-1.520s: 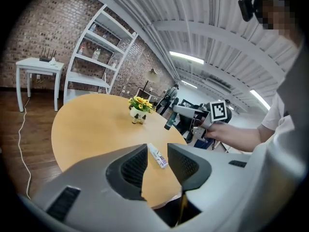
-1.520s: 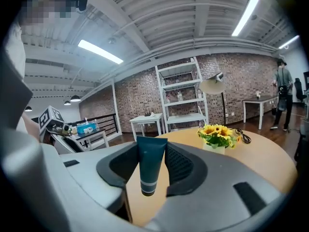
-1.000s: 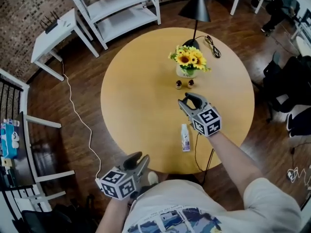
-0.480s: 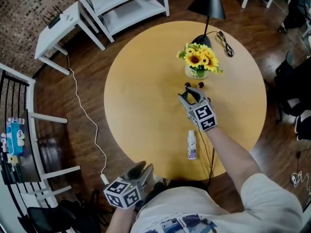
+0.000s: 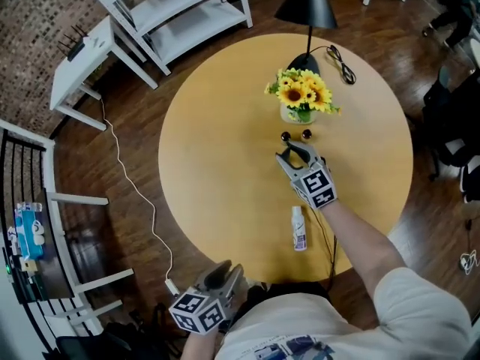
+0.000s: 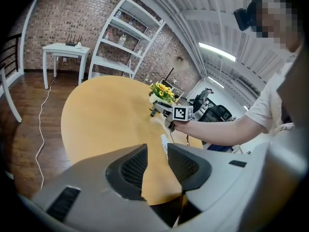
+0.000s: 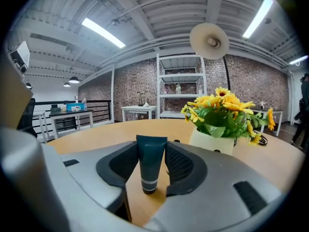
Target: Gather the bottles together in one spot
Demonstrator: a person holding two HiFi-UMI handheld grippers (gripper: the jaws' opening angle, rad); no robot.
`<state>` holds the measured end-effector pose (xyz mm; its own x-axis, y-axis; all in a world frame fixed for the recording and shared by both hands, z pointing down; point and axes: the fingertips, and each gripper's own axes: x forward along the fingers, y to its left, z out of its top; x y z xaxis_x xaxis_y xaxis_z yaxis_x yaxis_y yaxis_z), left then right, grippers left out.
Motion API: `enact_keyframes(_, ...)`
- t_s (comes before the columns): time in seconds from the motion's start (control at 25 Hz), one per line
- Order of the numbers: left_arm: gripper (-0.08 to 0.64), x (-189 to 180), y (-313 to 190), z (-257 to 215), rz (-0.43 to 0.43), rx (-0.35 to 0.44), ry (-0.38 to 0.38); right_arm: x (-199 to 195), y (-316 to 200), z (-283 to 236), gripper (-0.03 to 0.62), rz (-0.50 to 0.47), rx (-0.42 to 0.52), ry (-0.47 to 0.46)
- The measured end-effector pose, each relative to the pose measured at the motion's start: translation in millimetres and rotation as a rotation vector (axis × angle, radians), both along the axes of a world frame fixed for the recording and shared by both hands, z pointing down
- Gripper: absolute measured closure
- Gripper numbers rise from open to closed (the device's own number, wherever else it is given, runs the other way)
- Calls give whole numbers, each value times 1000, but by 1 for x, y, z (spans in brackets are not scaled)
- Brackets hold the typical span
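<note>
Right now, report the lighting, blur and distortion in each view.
Head view: even light, sharp, round tan wooden table barely warped. Left gripper view: heavy fisheye, dark corners, dark-padded fingers fill the bottom. Right gripper view: fisheye bows the white ceiling strip lights, which glare; dark teal plastic tube crisp.

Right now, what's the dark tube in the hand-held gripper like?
The tube is dark teal, smooth like plastic, with two pale bands above its cap. It stands upright, cap down, seemingly on the tabletop, flat end up. The right hand-held gripper has just been opening its jaws; both pads touch the tube's sides.
</note>
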<state>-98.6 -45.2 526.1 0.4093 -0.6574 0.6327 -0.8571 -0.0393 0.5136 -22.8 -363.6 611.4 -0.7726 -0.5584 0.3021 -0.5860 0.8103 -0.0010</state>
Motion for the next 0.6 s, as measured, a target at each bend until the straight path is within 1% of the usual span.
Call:
enact_keyframes(0.12,433,2,0,1,8,-2,-1,1,5,3,400,-11,-18,16)
enact_keyframes(0.16,433,3,0,1,13,-1,-2,2,6,5,390,-12,-23,25)
enact_keyframes(0.2,433,3,0,0,17,2,-3,2,6,7,367,-11,-27,32)
enact_keyframes(0.36,433,1,2,1,29,7,-3,1,9,10,347,-15,-29,44)
enact_keyframes(0.48,433,4,2,1,40,10,-3,5,11,7,336,-22,-28,36)
enact_keyframes(0.6,433,4,3,-2,53,15,-8,12,16,-6,336,-12,-24,9)
